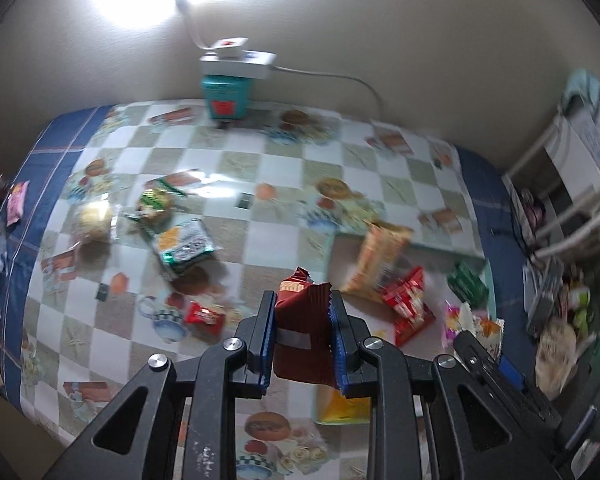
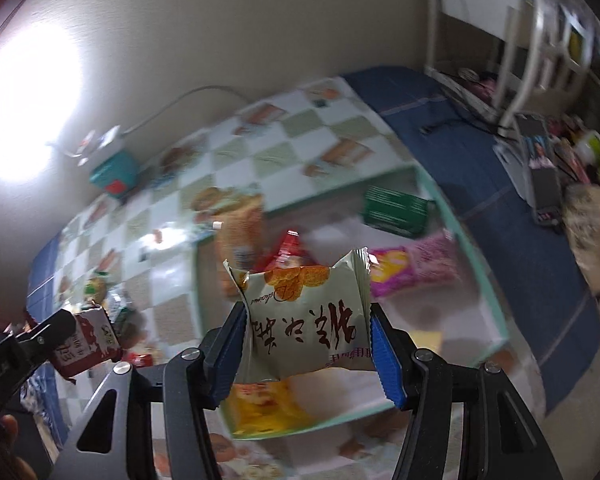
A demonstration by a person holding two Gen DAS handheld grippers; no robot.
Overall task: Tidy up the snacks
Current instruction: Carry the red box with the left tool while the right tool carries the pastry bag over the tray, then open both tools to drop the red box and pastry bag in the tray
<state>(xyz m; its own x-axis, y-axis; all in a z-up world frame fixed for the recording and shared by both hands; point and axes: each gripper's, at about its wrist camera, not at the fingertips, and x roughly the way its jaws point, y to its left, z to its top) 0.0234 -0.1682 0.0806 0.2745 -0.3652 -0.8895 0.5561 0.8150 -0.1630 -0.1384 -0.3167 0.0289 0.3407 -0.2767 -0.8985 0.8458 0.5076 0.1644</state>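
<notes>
My left gripper point(image 1: 302, 312) is shut on a dark red snack packet point(image 1: 302, 336) and holds it above the table, beside the pale green tray point(image 1: 420, 246). That packet also shows at the left of the right wrist view point(image 2: 86, 340). My right gripper point(image 2: 306, 320) is shut on a pale green cookie packet point(image 2: 308, 320) with brown characters, held above the tray point(image 2: 460, 232). In the tray lie an orange bag point(image 1: 380, 260), red packets point(image 1: 408, 300), a green box point(image 2: 396, 210), a pink packet point(image 2: 416, 268) and a yellow packet point(image 2: 268, 408).
Loose snacks lie on the checkered tablecloth: a green-white pack point(image 1: 184, 246), a round biscuit point(image 1: 94, 220), a small red packet point(image 1: 204, 316), a pink packet point(image 1: 16, 202). A teal box with a power strip point(image 1: 228, 92) stands at the wall. A white shelf rack point(image 1: 572, 184) is at the right.
</notes>
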